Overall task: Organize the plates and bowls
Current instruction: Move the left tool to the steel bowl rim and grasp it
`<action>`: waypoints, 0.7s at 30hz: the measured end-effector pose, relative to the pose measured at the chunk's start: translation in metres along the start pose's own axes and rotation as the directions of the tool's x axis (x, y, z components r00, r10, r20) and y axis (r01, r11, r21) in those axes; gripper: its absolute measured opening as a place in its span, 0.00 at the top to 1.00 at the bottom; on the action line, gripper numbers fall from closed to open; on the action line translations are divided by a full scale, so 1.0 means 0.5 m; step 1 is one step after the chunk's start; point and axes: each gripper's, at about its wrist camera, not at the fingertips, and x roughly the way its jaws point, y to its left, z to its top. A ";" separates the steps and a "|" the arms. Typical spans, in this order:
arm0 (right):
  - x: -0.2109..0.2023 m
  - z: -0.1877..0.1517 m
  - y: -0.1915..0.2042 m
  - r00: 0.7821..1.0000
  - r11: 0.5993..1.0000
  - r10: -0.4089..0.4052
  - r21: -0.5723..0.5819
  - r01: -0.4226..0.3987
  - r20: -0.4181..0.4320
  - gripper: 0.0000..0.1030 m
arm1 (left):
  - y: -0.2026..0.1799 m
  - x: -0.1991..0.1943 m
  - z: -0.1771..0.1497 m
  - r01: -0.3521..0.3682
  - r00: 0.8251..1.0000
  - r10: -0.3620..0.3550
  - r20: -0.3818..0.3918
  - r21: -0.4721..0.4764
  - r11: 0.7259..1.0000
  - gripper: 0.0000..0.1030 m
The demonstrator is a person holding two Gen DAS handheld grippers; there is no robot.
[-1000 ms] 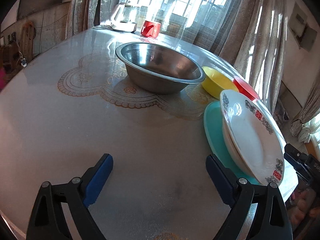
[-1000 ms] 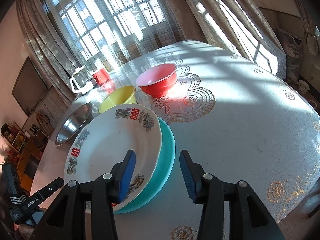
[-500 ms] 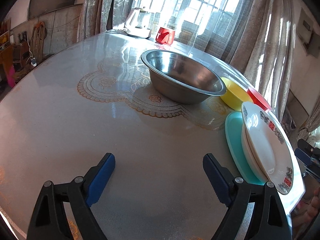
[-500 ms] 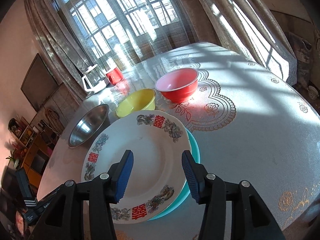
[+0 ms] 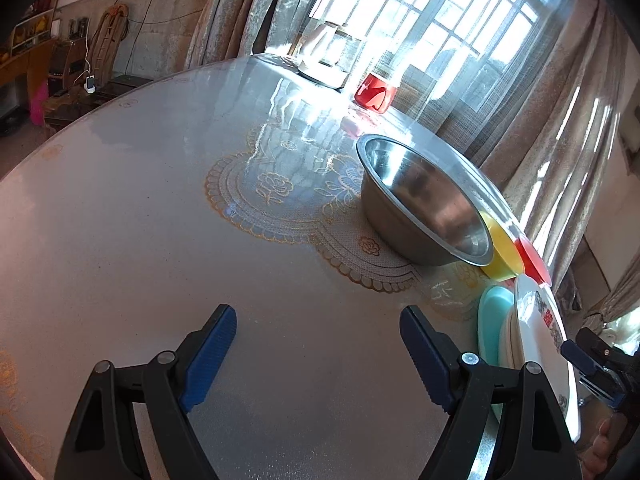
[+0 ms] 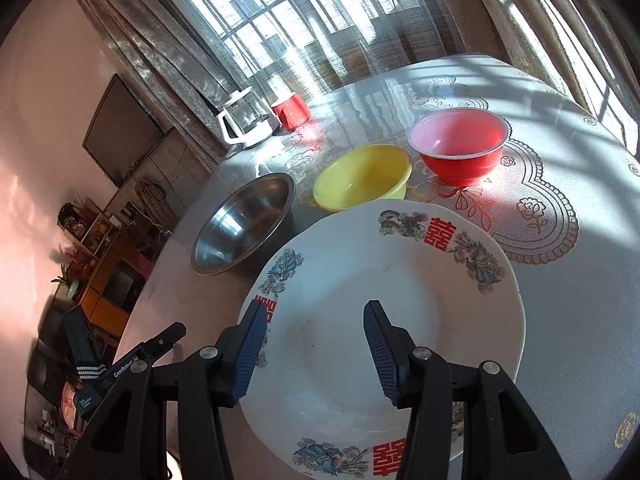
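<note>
A white plate with red characters (image 6: 384, 320) lies on a teal plate (image 5: 490, 320) near the table's edge. Behind it stand a steel bowl (image 6: 244, 228), a yellow bowl (image 6: 362, 182) and a red bowl (image 6: 460, 148). My right gripper (image 6: 316, 352) is open and empty, hovering over the white plate. My left gripper (image 5: 318, 356) is open and empty above bare tablecloth, left of the plates; the steel bowl (image 5: 424, 204) is ahead of it to the right.
A red mug (image 6: 291, 110) and a white kettle (image 6: 244, 124) stand at the table's far side by the curtained window. The lace-patterned tablecloth (image 5: 160, 220) covers the round table. A cabinet (image 6: 108, 276) stands beyond the table's left edge.
The right gripper has moved left and forward over the white plate, hiding the teal plate. The left gripper has swung left, so the bowls and plates slid to the right of its view.
</note>
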 end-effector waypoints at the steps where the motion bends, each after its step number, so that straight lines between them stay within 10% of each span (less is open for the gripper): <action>1: 0.007 0.003 0.005 1.000 1.000 0.008 -0.001 -0.008 -0.008 0.50 | 0.003 0.000 0.004 0.000 1.000 0.000 0.003 -0.001 1.000 0.21; 21: 0.164 0.090 0.112 0.985 0.996 0.076 -0.040 -0.083 -0.152 0.50 | 0.023 0.017 0.113 0.085 0.996 -0.084 0.026 -0.030 0.996 0.20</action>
